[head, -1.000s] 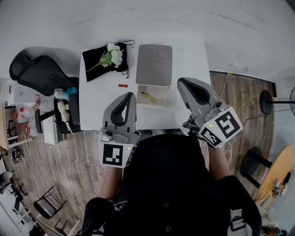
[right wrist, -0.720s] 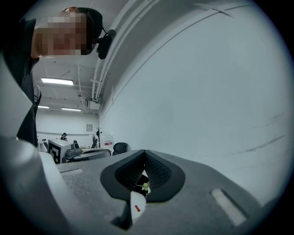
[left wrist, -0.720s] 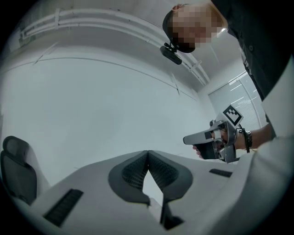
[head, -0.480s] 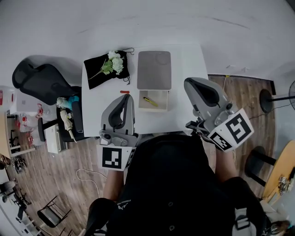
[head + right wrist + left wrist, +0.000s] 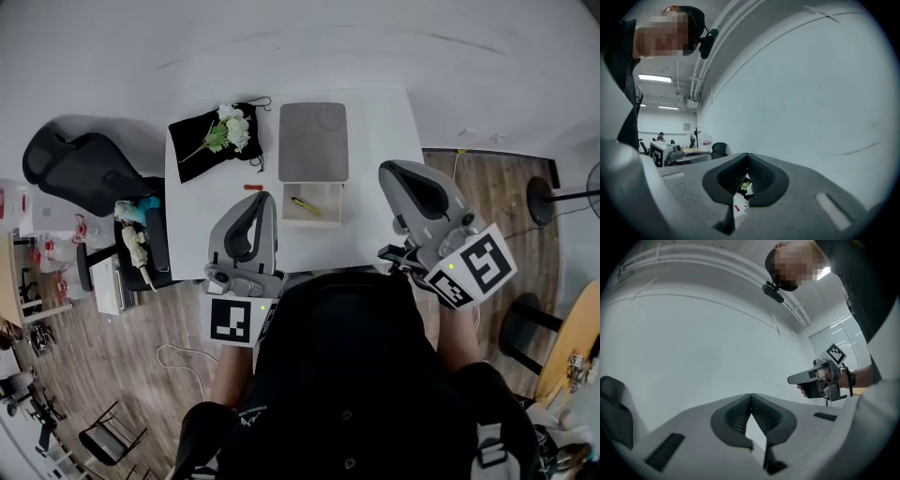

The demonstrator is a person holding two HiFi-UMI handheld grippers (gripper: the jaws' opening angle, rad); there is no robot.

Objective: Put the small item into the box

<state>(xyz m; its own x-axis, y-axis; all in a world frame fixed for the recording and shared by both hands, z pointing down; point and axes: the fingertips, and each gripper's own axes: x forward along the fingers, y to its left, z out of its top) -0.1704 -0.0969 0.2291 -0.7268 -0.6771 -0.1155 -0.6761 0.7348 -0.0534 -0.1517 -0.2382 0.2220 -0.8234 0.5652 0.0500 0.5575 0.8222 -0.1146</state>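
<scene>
A small red item [image 5: 251,187] lies on the white table [image 5: 384,122], left of the open box [image 5: 312,203]. The box's tray holds a yellow item [image 5: 302,202], and its grey lid [image 5: 313,141] lies flat behind it. My left gripper [image 5: 265,195] hovers over the table's near edge, just right of the red item, jaws shut and empty. My right gripper [image 5: 384,169] is held near the table's right front corner, also shut with nothing in it. In the right gripper view the red item [image 5: 737,207] shows below the closed jaws.
A black cloth [image 5: 202,150] with white flowers [image 5: 232,127] lies at the table's back left. A black office chair [image 5: 80,164] and a cluttered stool [image 5: 136,230] stand left of the table. Wooden floor surrounds it.
Both grippers stay shut. The right gripper has drifted a little to the right and towards me; the left has barely moved. The head view has shifted slightly.
</scene>
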